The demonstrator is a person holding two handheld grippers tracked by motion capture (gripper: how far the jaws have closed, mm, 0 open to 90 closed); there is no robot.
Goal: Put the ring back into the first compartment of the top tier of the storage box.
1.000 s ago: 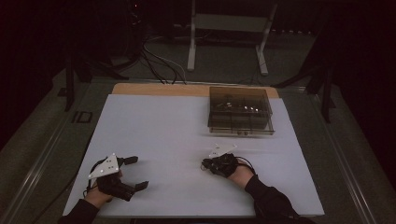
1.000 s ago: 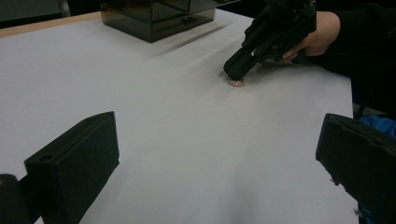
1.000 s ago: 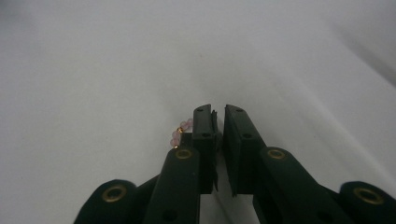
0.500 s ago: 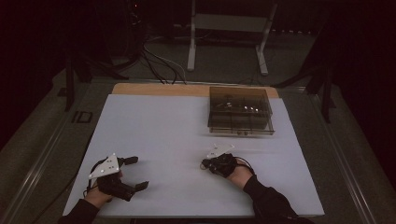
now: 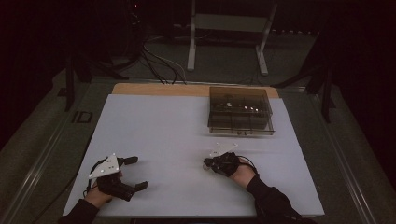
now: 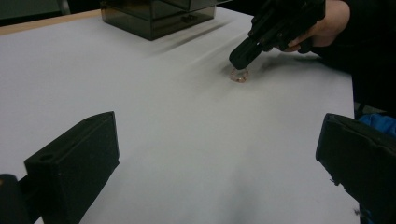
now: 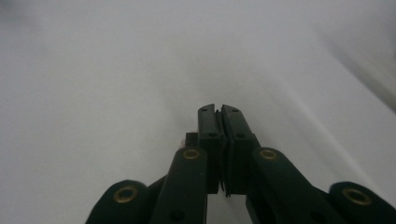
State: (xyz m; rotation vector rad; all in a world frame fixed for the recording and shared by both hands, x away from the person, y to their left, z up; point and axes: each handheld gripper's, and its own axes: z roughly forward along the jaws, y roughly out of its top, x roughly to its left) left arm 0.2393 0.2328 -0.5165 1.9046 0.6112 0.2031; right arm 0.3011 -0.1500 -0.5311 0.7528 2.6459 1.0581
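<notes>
My right claw (image 5: 206,163) pressed shut, tip just above a small pink ring (image 6: 239,75) on the white tabletop (image 5: 187,126), my left claw (image 5: 135,172) wide open, well apart

Dark drawer box (image 5: 240,111) on white table (image 5: 154,135)

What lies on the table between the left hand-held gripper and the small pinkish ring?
Nothing: in the left gripper view, bare white table runs from the left hand-held gripper to the ring.
</notes>
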